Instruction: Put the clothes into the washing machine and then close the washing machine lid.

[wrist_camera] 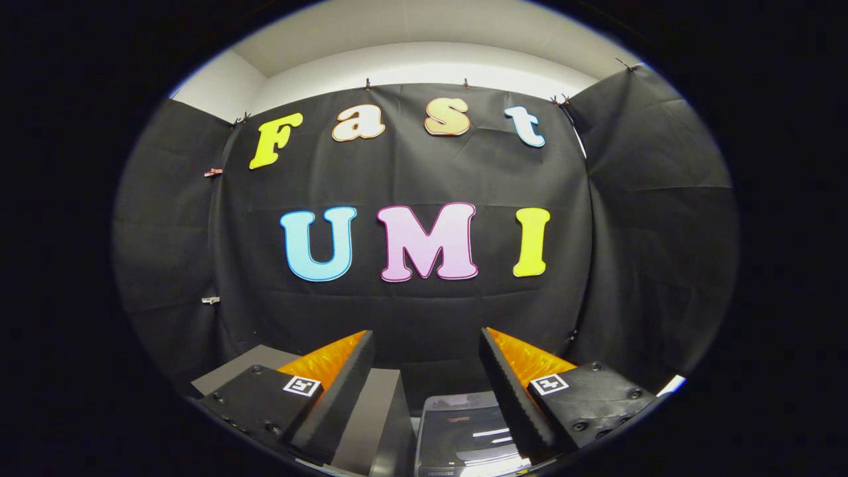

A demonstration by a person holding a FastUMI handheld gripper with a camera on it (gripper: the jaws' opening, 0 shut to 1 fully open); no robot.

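Between the two spread fingers of the gripper [424, 338] nothing is held; the jaws stand wide apart, released, pointing toward the booth wall. Each finger carries a small square black-and-white marker tag [302, 385] on its base.

Item, below and between the fingers, nearer the right one: small grey washing machine with a glossy transparent lid [464, 434], seen from above; the lid lies flat and reflects light streaks. Whether any clothes sit inside cannot be told.

Item, just beside the washing machine and under the left finger: grey rectangular box-like block [377, 417], upright, with a dark side face.

Item, beyond the left finger: flat grey tabletop [228, 372], a corner of it visible.

Surroundings: black cloth wall [411, 172] pinned with small clips along its top edge; white wall and ceiling [411, 59] above the cloth.
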